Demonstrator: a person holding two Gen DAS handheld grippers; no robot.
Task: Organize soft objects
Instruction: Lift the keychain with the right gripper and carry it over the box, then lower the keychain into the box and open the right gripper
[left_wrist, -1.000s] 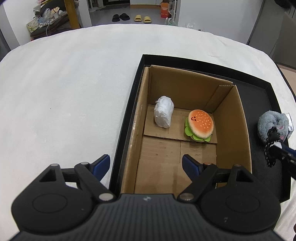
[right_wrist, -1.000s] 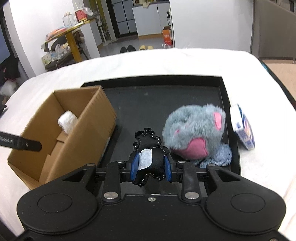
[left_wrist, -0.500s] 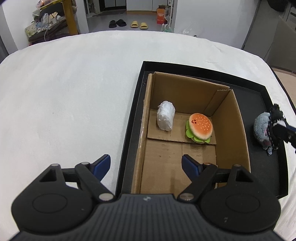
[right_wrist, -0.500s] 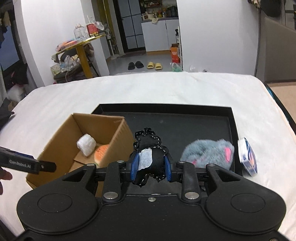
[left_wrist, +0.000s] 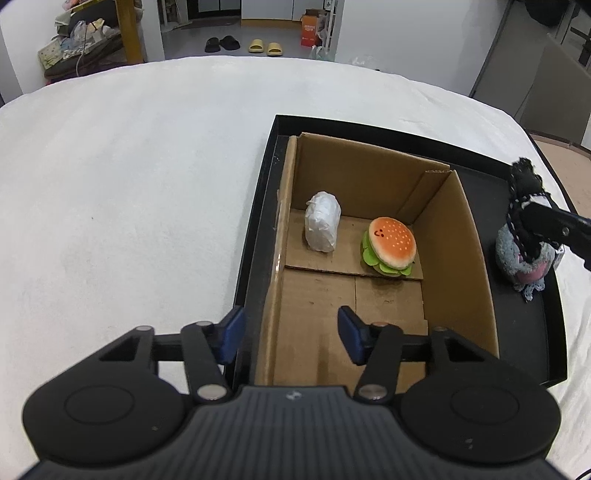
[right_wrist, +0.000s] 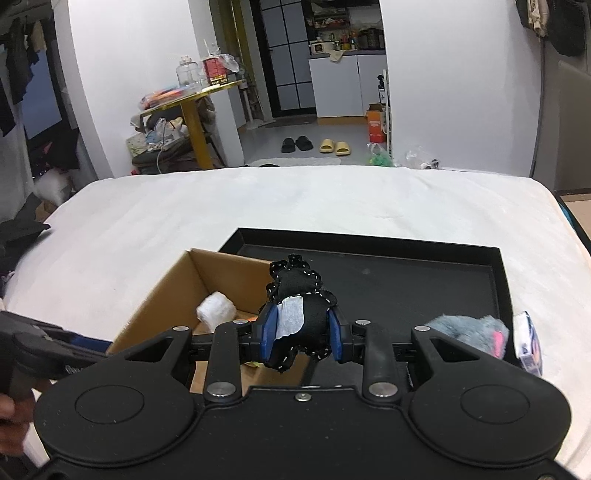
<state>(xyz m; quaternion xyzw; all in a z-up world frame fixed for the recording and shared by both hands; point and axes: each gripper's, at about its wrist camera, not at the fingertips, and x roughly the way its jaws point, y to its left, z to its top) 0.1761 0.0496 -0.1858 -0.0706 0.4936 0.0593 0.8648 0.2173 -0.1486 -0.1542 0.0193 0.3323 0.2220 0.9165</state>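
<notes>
Right gripper (right_wrist: 299, 334): it is closed on a black soft toy (right_wrist: 300, 306); the two blue pads press the toy from both sides, and a white label hangs on the toy next to the left pad.
Black soft toy: it has white stitches along its edges. It sticks out forward past the fingertips and is lifted in the air, above the near right part of the cardboard box (right_wrist: 177, 291). In the left wrist view the same toy (left_wrist: 524, 184) shows far to the right, in front of the grey plush.
Left gripper (left_wrist: 291, 334): its jaws stand wide apart and hold nothing. The left pad is over the black tray rim, the right pad is over the near floor of the box (left_wrist: 454, 229).
Cardboard box: it is open at the top and stands inside the black tray (left_wrist: 258, 229), directly ahead of the left gripper.
Burger plush (left_wrist: 390, 245): it lies on the box floor, ahead and a little right of the left gripper, near the far right corner.
White wrapped bundle (left_wrist: 322, 226): it stands upright on the box floor, just left of the burger plush, apart from it.
Grey plush (right_wrist: 469, 332): it has pink parts and lies on the tray, to the right of the right gripper and below it.
Small carton (right_wrist: 528, 343): white and blue, it is on the white cloth (left_wrist: 129, 184), just outside the right tray rim.
</notes>
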